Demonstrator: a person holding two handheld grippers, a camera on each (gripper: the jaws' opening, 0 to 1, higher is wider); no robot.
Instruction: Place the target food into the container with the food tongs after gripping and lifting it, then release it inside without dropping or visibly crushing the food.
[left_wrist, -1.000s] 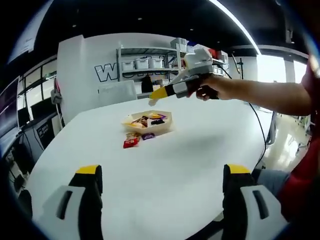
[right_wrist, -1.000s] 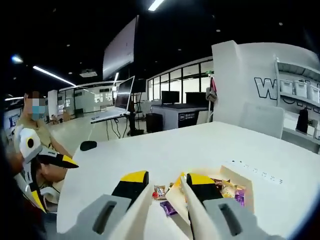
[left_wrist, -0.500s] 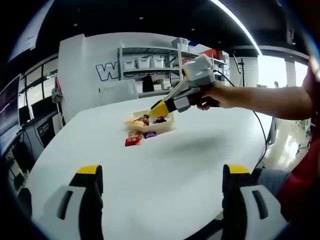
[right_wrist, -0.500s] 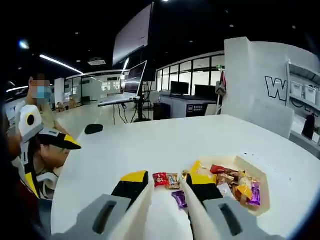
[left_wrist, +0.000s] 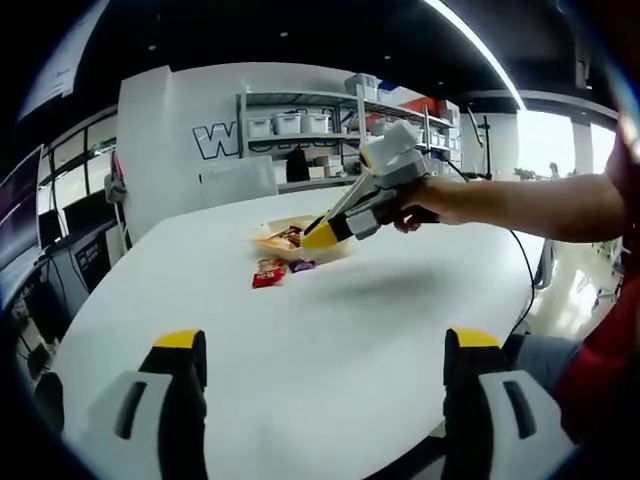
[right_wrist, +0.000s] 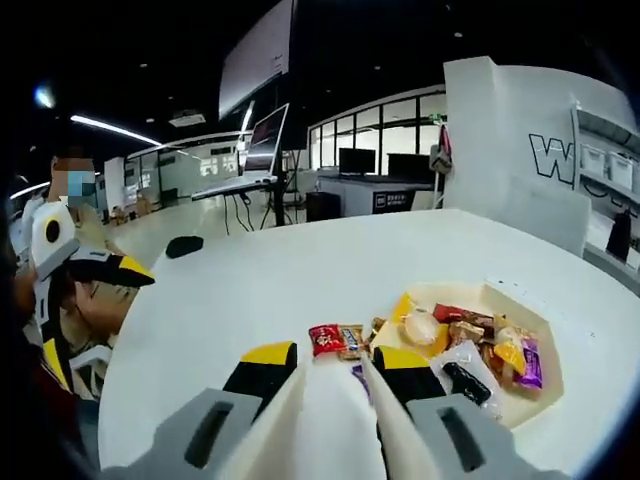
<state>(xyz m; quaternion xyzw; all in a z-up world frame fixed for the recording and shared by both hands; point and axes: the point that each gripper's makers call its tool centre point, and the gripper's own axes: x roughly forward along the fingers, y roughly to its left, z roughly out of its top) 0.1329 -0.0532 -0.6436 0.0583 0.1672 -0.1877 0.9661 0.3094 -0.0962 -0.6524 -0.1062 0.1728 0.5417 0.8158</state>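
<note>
Left gripper is wide open over bare white table. Right gripper has its jaws open too, nothing pinched, red candy just past them beside the snack-filled tray. Far wall lettering starts with "W"; the rest is cut off.

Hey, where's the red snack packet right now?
In the right gripper view, the red snack packet lies on the white table, outside the tray by its left edge, just beyond the right gripper.
</note>
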